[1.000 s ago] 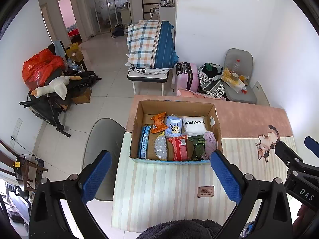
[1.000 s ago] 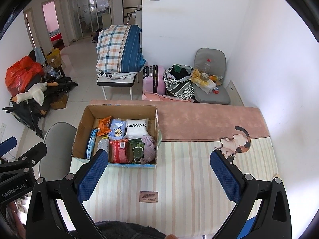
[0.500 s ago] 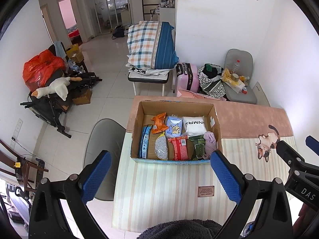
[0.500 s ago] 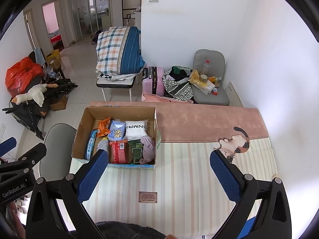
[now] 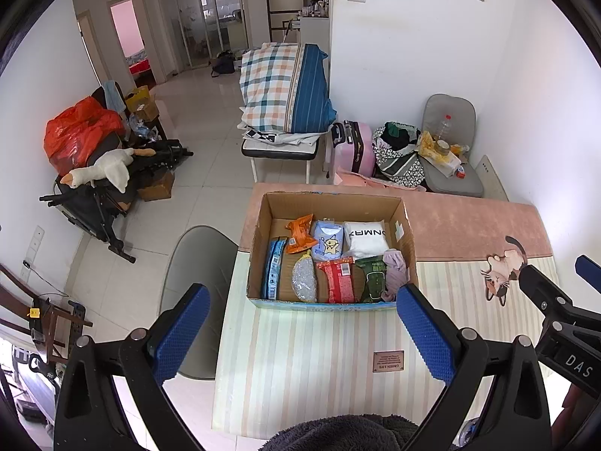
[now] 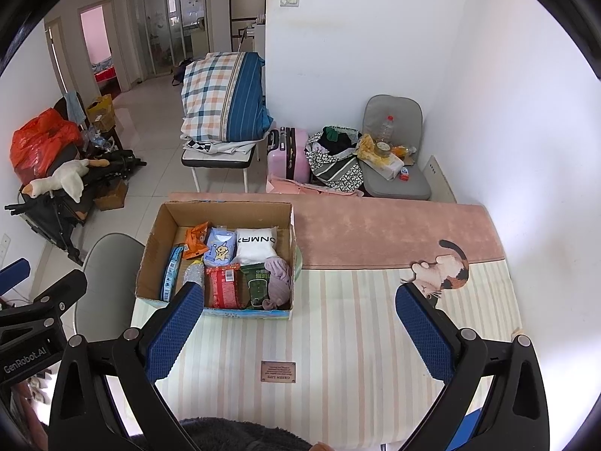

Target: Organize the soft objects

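We see open brown cardboard box on striped counter, soft packs and mauve cloth inside, side by side. Left tool, right tool both released, empty, hovering above counter. Fits sorted box or box awaiting unloading; we cannot tell.

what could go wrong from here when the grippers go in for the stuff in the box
The cardboard box is packed tight: the red packet, green packet and mauve cloth touch, so open fingers may catch two things at once. The box looks light and sits near the striped mat's left edge, so a pull might drag it. The left gripper and right gripper hover close together and could clash.
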`<action>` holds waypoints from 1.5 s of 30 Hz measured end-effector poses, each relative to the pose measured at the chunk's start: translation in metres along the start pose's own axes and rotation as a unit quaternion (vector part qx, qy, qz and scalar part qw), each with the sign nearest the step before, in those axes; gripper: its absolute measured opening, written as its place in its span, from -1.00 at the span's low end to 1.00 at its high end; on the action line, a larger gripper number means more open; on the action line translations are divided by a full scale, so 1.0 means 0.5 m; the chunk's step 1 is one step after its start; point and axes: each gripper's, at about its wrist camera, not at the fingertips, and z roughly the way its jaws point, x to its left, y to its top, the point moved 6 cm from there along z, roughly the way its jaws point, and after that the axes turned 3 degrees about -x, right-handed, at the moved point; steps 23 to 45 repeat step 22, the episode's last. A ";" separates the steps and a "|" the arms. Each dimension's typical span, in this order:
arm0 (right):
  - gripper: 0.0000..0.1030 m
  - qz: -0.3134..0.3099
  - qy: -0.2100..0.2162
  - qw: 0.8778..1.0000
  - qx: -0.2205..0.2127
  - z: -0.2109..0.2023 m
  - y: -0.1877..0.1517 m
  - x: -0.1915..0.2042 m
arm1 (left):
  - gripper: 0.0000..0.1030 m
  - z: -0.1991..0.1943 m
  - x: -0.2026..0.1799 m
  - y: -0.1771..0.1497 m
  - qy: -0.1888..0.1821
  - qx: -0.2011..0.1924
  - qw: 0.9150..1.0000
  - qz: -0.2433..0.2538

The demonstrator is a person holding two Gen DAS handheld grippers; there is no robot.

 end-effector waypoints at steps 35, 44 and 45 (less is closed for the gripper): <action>1.00 -0.003 0.000 1.000 -0.005 -0.022 0.006 0.001 | 0.97 -0.013 0.007 0.005 0.001 -0.004 1.000 0.001; 1.00 -0.003 0.000 1.000 -0.005 -0.022 0.006 0.001 | 0.97 -0.013 0.007 0.005 0.001 -0.004 1.000 0.001; 1.00 -0.003 0.000 1.000 -0.005 -0.022 0.006 0.001 | 0.97 -0.013 0.007 0.005 0.001 -0.004 1.000 0.001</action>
